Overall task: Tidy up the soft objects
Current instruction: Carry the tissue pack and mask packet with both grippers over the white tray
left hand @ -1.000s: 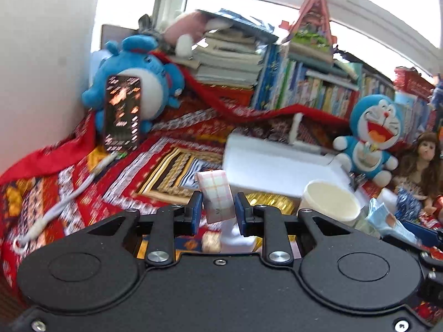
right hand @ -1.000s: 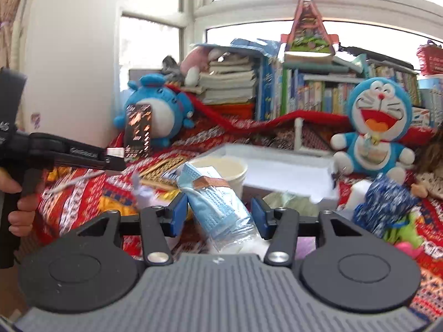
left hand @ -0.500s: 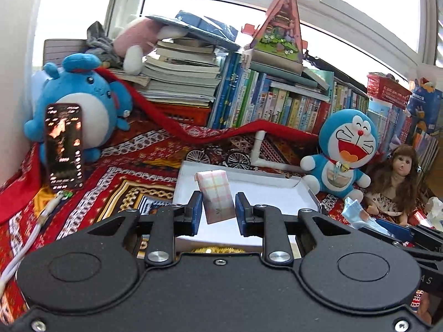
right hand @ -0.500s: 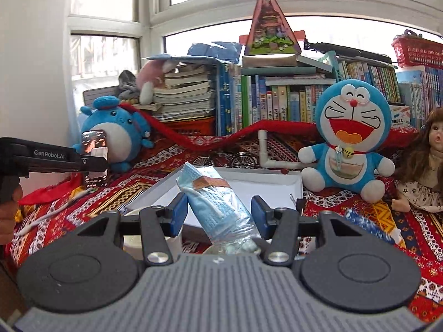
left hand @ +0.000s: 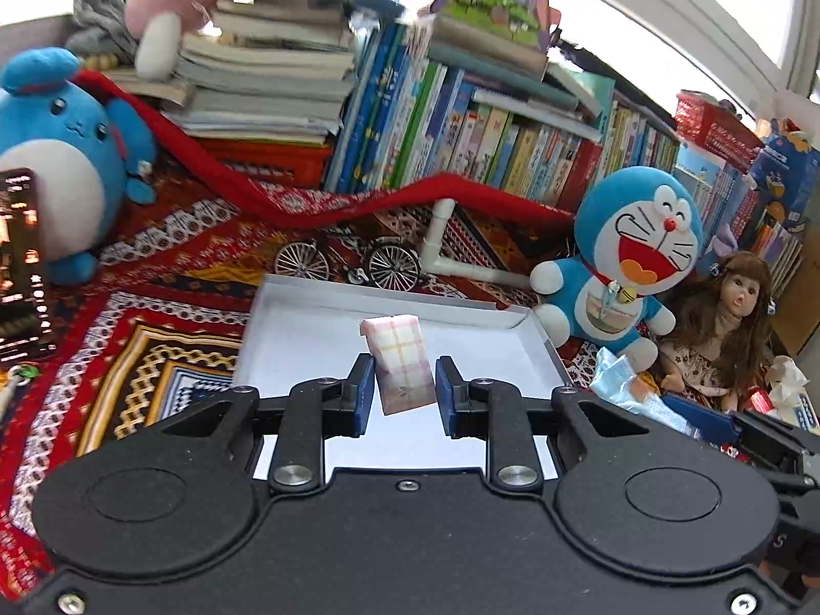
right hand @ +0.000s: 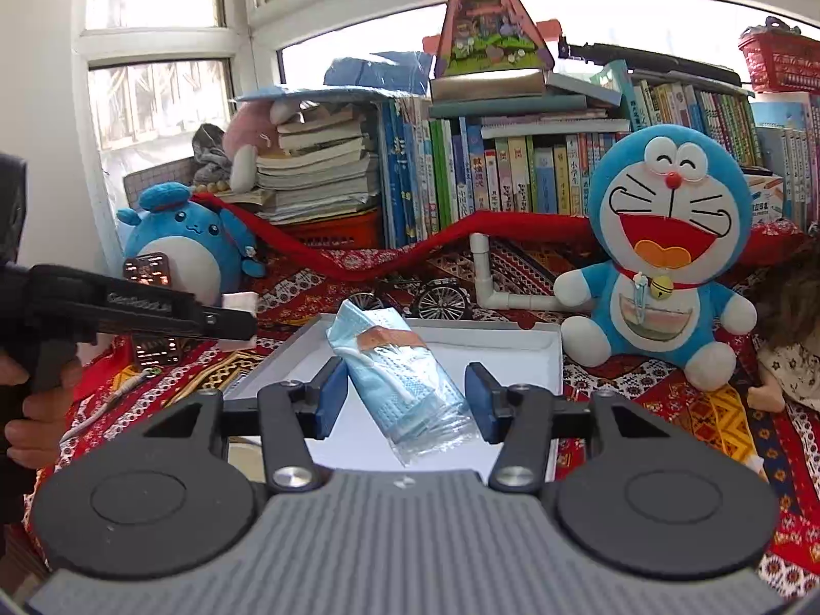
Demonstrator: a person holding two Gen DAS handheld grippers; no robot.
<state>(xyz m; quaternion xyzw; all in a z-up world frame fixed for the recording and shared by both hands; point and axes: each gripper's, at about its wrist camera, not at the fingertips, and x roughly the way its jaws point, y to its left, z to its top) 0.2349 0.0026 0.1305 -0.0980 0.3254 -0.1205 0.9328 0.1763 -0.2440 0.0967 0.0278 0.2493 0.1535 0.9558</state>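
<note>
My left gripper (left hand: 400, 390) is shut on a small pink plaid tissue packet (left hand: 401, 359), held upright above the near part of a shallow white tray (left hand: 307, 302). Seen from the right wrist, that left gripper (right hand: 233, 325) reaches in from the left with the tissue packet (right hand: 241, 302) at its tip. A clear packet of blue face masks (right hand: 405, 374) sits tilted in my right gripper (right hand: 405, 400), which is shut on it over the white tray (right hand: 556, 353). In the left wrist view the mask packet (left hand: 628, 384) shows at the right.
A Doraemon plush (right hand: 666, 251) sits right of the tray, with a doll (left hand: 728, 318) beside it. A round blue plush (right hand: 184, 236) and a lit phone (left hand: 20, 261) stand at the left. Behind the tray are a toy bicycle (left hand: 348, 261), a white pipe (right hand: 487, 277) and rows of books (right hand: 512, 169).
Both grippers have carried their packets forward and slightly up, and now hang over the white tray. The paper cup and the loose items near it have dropped out of view.
</note>
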